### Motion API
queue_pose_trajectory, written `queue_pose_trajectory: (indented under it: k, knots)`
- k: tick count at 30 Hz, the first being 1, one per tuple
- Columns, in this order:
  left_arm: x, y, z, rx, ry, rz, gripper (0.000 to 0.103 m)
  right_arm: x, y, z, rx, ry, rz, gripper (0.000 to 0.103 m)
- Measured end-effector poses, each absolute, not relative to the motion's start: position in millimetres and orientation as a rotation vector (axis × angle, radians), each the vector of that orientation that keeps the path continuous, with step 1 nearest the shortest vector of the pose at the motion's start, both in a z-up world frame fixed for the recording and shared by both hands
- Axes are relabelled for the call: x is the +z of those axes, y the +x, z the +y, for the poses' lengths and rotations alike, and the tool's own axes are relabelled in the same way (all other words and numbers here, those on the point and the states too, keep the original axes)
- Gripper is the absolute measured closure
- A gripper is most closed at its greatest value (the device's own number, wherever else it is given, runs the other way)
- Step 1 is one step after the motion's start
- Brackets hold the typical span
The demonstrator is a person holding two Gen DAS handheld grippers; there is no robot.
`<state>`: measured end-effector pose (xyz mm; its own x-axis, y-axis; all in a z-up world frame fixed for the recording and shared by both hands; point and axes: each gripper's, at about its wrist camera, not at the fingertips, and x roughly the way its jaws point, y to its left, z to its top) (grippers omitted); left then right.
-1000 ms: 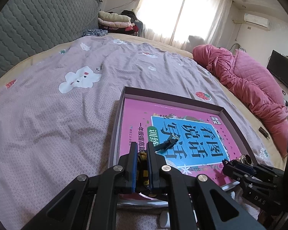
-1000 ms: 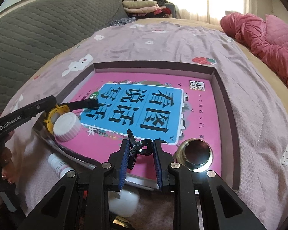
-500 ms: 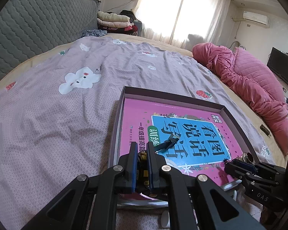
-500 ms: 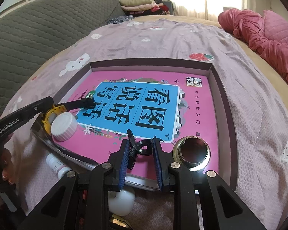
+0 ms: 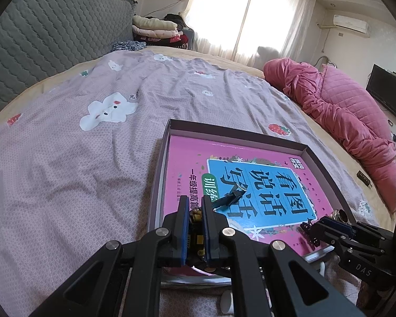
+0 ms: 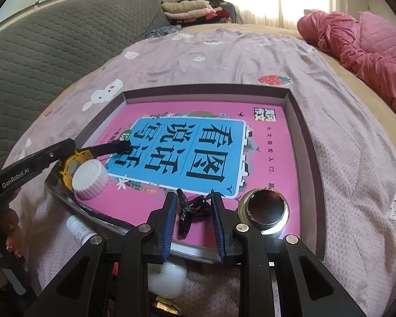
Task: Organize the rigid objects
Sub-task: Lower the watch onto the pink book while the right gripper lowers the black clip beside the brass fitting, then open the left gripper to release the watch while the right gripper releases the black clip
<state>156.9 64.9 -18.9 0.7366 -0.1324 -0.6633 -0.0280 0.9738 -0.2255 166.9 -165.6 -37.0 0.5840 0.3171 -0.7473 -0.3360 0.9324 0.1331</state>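
on a bed (image 5: pixel 97 163) with a mauve cartoon-print sheet lies a shallow dark-rimmed box tray (image 6: pixel 307 155), and a pink and blue book (image 6: pixel 206 148) with large chinese characters lies flat inside it, filling most of the floor.

the left hand-held gripper (image 5: pixel 196 215) is clenched on a yellow toy piece with a black arm (image 5: pixel 231 198); in the left wrist view the blue pads pinch the yellow part, and the black arm sticks out forward over the book cover. from the right wrist view the same yellow toy piece (image 6: pixel 75 163) sits at the tray's near left corner with the arm's tip over the blue title panel. a white ribbed cap (image 6: pixel 90 175) rests on the book, touching that yellow piece.

the right hand-held gripper (image 6: pixel 194 211) has a black clip (image 6: pixel 190 210) between its blue pads; its jaws have just been opening a little, and the clip lies on the book's near edge with a small gap on each side, so the grip looks released. just right of it a brass ring fitting (image 6: pixel 264 207) stands on the book near the tray's near right corner.

outside the tray, on the sheet near its front edge, lie a small white bottle (image 6: pixel 78 228) and a white earbud case (image 6: pixel 167 280). a pink quilt (image 5: pixel 348 113) is heaped at the far right of the bed.
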Motion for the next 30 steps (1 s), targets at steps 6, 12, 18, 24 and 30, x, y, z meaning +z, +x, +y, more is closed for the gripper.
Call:
queue_pose_trajectory:
  k: [6, 12, 18, 24, 30]
  knots:
    - [-17.6, 156.3, 64.3, -0.07, -0.226, 0.739, 0.094, -30.9, 164.6, -166.8, 0.384, -0.011, 0.84, 0.07]
    - [-14.5, 156.0, 64.1, -0.086, -0.237, 0.74, 0.094, -29.8, 163.6, -166.8, 0.381, -0.012, 0.828, 0.069]
    - [-13.2, 154.9, 62.0, -0.087, -0.224, 0.74, 0.094, -29.0, 162.6, -167.6, 0.38, -0.015, 0.818, 0.067]
    - [-11.6, 153.2, 62.1, -0.08, -0.212, 0.74, 0.094, -28.9, 162.1, -168.0, 0.379, -0.018, 0.814, 0.066]
    - [-11.0, 152.1, 62.4, -0.074, -0.205, 0.742, 0.093, -26.4, 161.1, -169.9, 0.379, -0.019, 0.805, 0.065]
